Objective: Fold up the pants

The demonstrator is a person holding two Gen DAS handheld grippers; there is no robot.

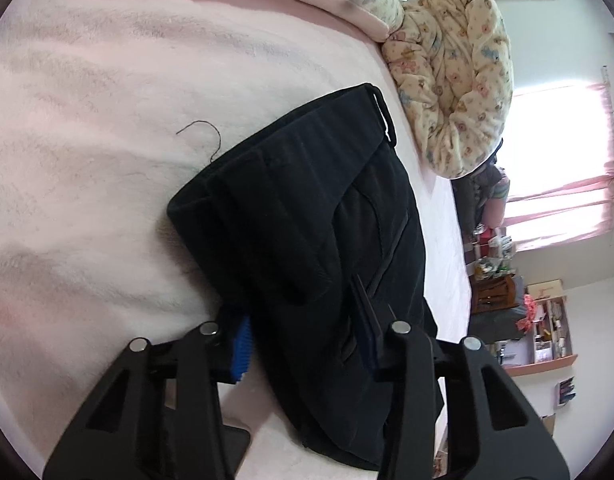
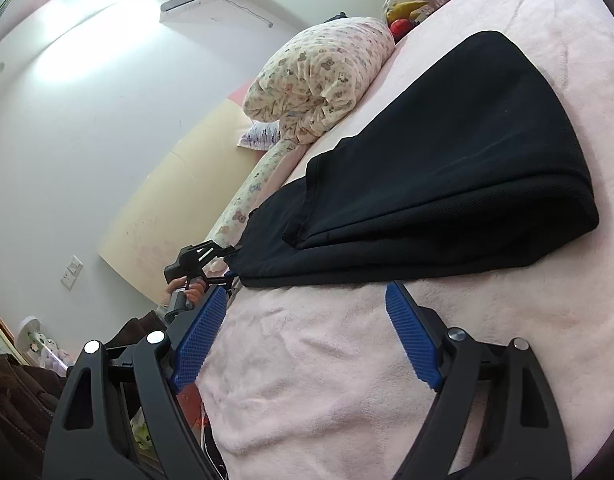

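Note:
Black pants (image 1: pixel 315 216) lie folded on a pink blanket (image 1: pixel 87 140). My left gripper (image 1: pixel 307 344) is open with its jaws on either side of the near end of the pants; one blue pad (image 1: pixel 241 350) shows at the left edge of the fabric. In the right wrist view the pants (image 2: pixel 447 184) lie in folded layers across the bed. My right gripper (image 2: pixel 303 312) is open and empty just short of the pants' near edge, over the blanket (image 2: pixel 307 380). The left gripper also shows in the right wrist view (image 2: pixel 227 278), at the far left end of the pants.
A rolled bear-print quilt (image 1: pixel 455 76) lies beyond the pants, also in the right wrist view (image 2: pixel 319 80). A loose dark thread (image 1: pixel 203 136) lies on the blanket. The bed's edge, shelves (image 1: pixel 547 328) and a window (image 1: pixel 563 160) are to the right.

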